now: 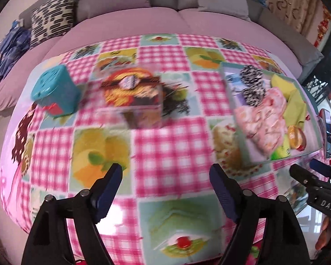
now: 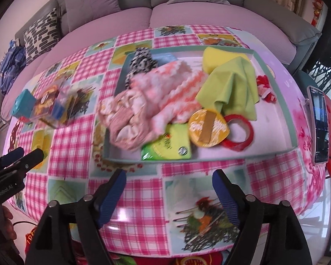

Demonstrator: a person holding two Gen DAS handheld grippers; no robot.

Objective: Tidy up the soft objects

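Observation:
A teal-rimmed tray [image 2: 273, 88] on the checked tablecloth [image 2: 70, 137] holds a heap of soft things: a pink and white knitted cloth [image 2: 165, 92], a black and white fuzzy piece [image 2: 141, 60], a yellow sponge [image 2: 218, 58], a green cloth [image 2: 229, 84] and a small red and white yarn piece [image 2: 264, 88]. My right gripper [image 2: 168, 176] hovers open before the tray's near rim, nothing between its fingers. My left gripper [image 1: 165, 172] is open over bare tablecloth, left of the tray [image 1: 227, 84], and is empty.
In the tray also lie a round orange lid [image 2: 208, 128], a red tape ring [image 2: 240, 132] and a green packet [image 2: 167, 145]. A clear plastic box [image 1: 132, 97] and a teal box [image 1: 55, 88] stand to the left. A phone [image 2: 320, 123] stands at the right; a sofa [image 2: 112, 22] lies behind.

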